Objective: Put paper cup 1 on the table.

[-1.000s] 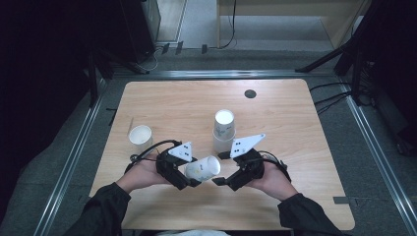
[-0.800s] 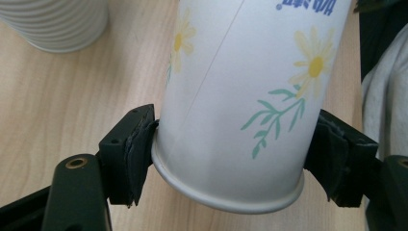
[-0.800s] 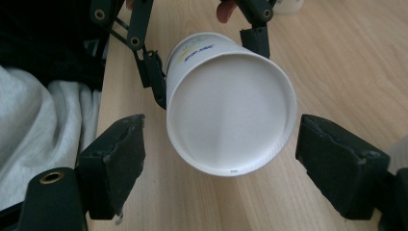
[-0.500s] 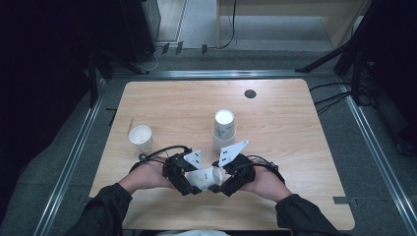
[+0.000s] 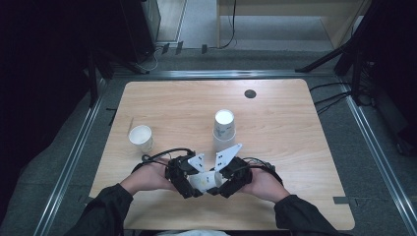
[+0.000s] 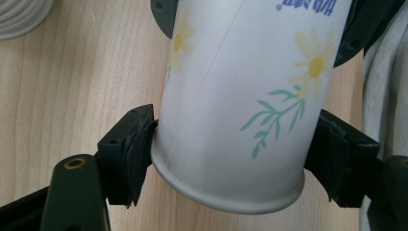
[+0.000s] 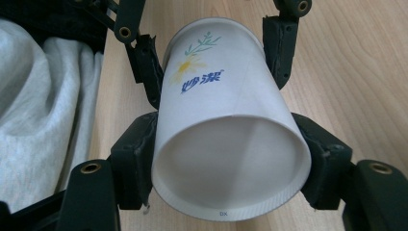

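A white paper cup (image 5: 205, 180) printed with daisies lies on its side just above the table, near the front edge. My left gripper (image 5: 194, 184) and right gripper (image 5: 221, 184) meet on it from opposite sides. In the left gripper view the cup (image 6: 231, 106) sits between both black jaws of the left gripper (image 6: 228, 159), which press one end of it. In the right gripper view the right gripper (image 7: 231, 163) is shut on the other end of the cup (image 7: 226, 110), with the left gripper's fingers (image 7: 146, 67) gripping farther along.
A tall stack of paper cups (image 5: 224, 129) stands just behind the grippers at mid-table. A single cup (image 5: 140, 136) stands to the left. A black round grommet (image 5: 250, 93) sits near the far edge. Grey cloth (image 7: 43, 110) lies below the table's front edge.
Both hands have drawn together and toward the front edge. The right gripper, earlier beside the cup held by the left one, now grips its free end.
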### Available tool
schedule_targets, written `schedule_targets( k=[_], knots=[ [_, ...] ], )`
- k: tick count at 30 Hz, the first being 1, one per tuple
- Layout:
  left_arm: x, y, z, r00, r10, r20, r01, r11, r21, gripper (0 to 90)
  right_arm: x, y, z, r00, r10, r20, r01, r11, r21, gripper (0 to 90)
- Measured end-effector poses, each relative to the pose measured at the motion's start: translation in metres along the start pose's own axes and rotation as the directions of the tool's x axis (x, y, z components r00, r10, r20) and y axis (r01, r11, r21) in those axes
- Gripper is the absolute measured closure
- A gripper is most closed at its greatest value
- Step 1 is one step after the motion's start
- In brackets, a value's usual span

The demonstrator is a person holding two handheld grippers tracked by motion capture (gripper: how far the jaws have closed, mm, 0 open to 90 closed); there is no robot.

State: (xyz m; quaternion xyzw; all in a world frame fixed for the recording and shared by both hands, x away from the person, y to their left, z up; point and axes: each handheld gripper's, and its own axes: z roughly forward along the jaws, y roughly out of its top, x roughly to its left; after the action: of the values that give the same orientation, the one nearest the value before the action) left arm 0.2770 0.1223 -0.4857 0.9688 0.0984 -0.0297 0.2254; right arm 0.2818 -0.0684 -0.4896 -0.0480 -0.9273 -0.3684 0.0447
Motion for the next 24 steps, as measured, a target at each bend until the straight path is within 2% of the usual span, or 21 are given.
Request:
schedule_targets(
  k=[7, 8, 13, 16, 17, 18, 19, 21, 22, 23, 24],
  knots=[
    [0.002, -0.003, -0.005, 0.9999, 0.009, 0.013, -0.008, 0.9993, -0.036, 23.0, 0.001, 0.003, -0.003, 1.0, -0.002, 0.005, 0.002, 1.0, -0.007, 34.2],
    [0.002, -0.004, -0.008, 0.9999, 0.01, 0.009, -0.01, 0.9983, -0.058, 22.5, 0.001, 0.004, -0.006, 1.0, 0.0, 0.004, 0.0, 0.9999, -0.015, 34.1],
    [0.003, -0.008, -0.016, 0.9999, 0.003, -0.014, -0.004, 0.9947, -0.102, 18.3, 0.0, 0.005, -0.01, 0.9999, -0.005, 0.012, 0.006, 0.999, -0.043, 34.0],
    [0.005, -0.012, -0.023, 0.999, -0.029, -0.034, 0.023, 0.9866, -0.161, 14.7, -0.004, 0.005, -0.02, 0.9998, 0.003, 0.018, -0.002, 0.9964, -0.085, 33.8],
    [0.005, -0.012, -0.023, 0.999, -0.029, -0.034, 0.023, 0.9866, -0.161, 14.1, -0.004, 0.005, -0.02, 0.9998, 0.003, 0.018, -0.002, 0.9964, -0.085, 33.8],
    [0.006, -0.014, -0.026, 0.9988, -0.033, -0.036, 0.027, 0.9844, -0.174, 14.1, -0.006, 0.005, -0.026, 0.9999, 0.007, 0.013, -0.005, 0.9932, -0.116, 33.8],
    [0.006, -0.016, -0.031, 0.9983, -0.05, -0.032, 0.042, 0.9769, -0.209, 14.1, -0.007, 0.005, -0.029, 0.9999, 0.007, 0.015, -0.005, 0.9921, -0.125, 33.7],
    [0.005, -0.019, -0.035, 0.9976, -0.067, -0.02, 0.06, 0.9674, -0.246, 14.2, -0.009, 0.006, -0.034, 0.9999, 0.008, 0.011, -0.006, 0.9881, -0.153, 33.7],
    [0.005, -0.021, -0.038, 0.9977, -0.066, -0.015, 0.06, 0.964, -0.259, 14.8, -0.01, 0.007, -0.037, 0.9999, 0.008, 0.007, -0.007, 0.9863, -0.165, 33.6],
    [0.005, -0.021, -0.038, 0.9977, -0.066, -0.015, 0.06, 0.964, -0.259, 15.1, -0.01, 0.007, -0.037, 0.9999, 0.008, 0.007, -0.007, 0.9863, -0.165, 33.6],
    [0.003, -0.023, -0.042, 0.9967, -0.08, -0.015, 0.072, 0.9529, -0.295, 15.1, -0.011, 0.007, -0.042, 1.0, 0.01, -0.001, -0.01, 0.981, -0.194, 33.6]
  ],
)
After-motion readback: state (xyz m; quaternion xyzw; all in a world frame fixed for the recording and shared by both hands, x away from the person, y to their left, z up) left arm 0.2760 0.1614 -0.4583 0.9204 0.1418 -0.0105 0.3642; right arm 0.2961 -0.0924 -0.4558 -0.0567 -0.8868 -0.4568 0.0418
